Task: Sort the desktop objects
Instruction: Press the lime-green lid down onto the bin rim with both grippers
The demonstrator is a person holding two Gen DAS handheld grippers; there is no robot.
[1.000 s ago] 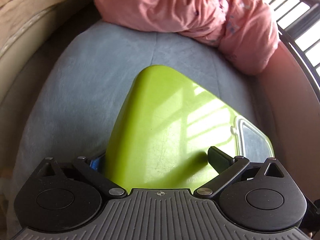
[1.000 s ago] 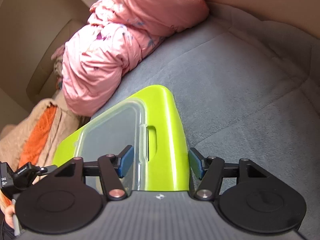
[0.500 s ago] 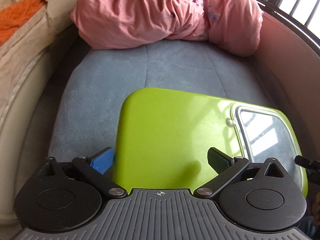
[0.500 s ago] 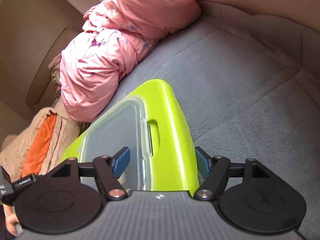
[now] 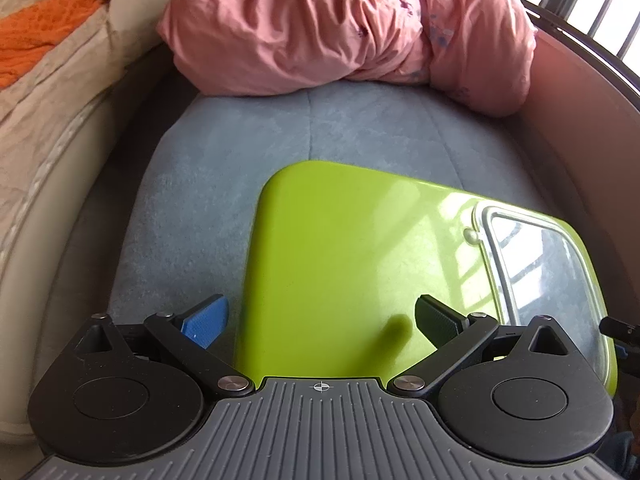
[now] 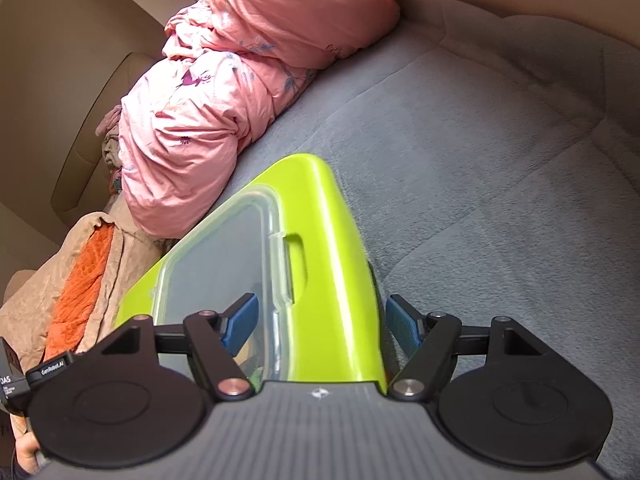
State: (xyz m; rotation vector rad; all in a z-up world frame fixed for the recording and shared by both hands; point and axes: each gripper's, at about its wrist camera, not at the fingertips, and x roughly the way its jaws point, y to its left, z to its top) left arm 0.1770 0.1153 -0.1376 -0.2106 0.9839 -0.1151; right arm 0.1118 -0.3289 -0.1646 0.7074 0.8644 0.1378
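I hold a lime-green lap desk (image 5: 352, 264) between my two grippers, above a grey-blue cushioned seat (image 5: 224, 168). My left gripper (image 5: 320, 320) straddles the desk's left edge: its blue-padded finger (image 5: 206, 322) sits off the edge on the outer side, over the seat, and its black finger (image 5: 438, 322) lies over the green top, casting a small shadow on it. The jaws stand wide; I cannot tell whether either pad actually presses on the desk.

My right gripper (image 6: 320, 324) straddles the desk's (image 6: 320, 240) other edge, beside the slot-shaped handle cutout (image 6: 298, 264). Its one blue pad (image 6: 240, 322) is over the clear plastic lid (image 6: 216, 264) set into the green top, and its other blue pad (image 6: 402, 328) is off the outer rim, over the seat (image 6: 480, 184). These jaws are also spread broadly, with the green rim between them; contact is not clear.

In the left wrist view the clear lid (image 5: 544, 276) occupies the desk's right end, with sunlight striping the glossy green beside it.

Beyond the desk's far edge a bundled pink quilt (image 5: 344, 28) lies on the seat. Left of the desk, past the seat's edge, a beige cloth with an orange towel (image 5: 36, 40) is draped. Barred window light (image 5: 592, 4) shows beyond the quilt, to the desk's far right.
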